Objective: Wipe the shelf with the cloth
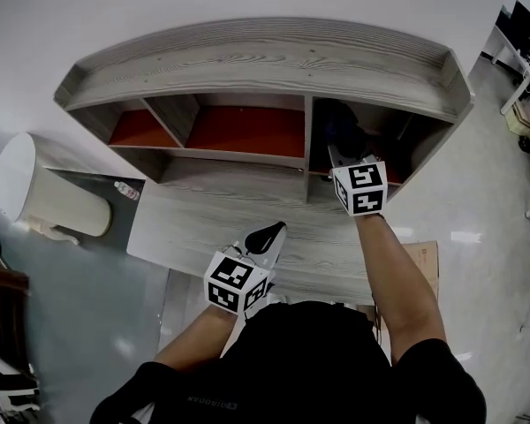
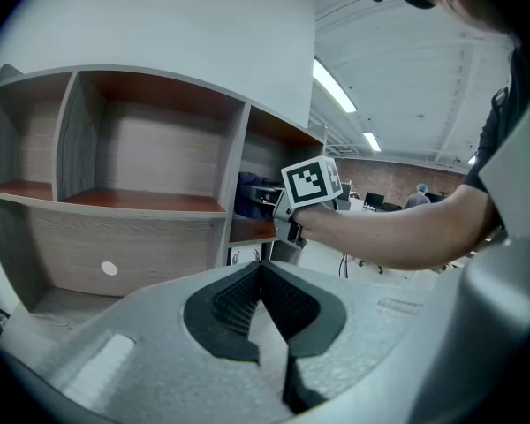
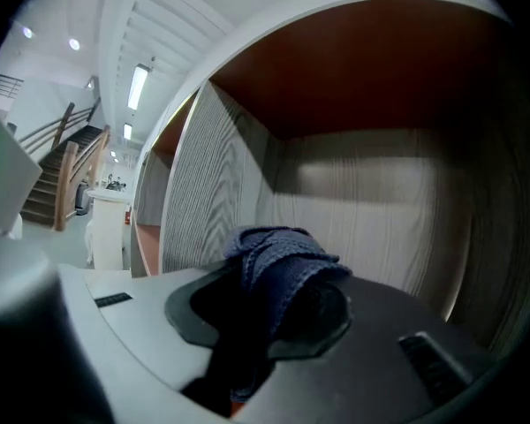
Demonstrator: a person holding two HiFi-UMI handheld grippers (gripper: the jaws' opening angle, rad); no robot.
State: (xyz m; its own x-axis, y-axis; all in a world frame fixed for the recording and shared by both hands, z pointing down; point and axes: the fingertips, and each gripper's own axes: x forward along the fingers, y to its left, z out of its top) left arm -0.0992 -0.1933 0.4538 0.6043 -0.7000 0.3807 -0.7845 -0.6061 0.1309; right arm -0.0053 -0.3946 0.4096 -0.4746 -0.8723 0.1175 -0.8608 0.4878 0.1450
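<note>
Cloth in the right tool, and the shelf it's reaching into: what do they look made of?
Cloth: dark blue knitted or woven fabric, soft, judging by its ribbed texture and bunched folds. Shelf: likely laminated board, with a matte grey wood-grain print outside and smooth reddish-brown surfaces inside.

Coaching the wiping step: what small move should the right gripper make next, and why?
Probably press the cloth down onto the floor of the right compartment and sweep sideways: the right gripper is shut on it inside that compartment, and no contact shows.

the divider (image 1: 307, 140) walls the right tool (image 1: 340, 153) off from the open middle compartment (image 1: 247, 129).
</note>
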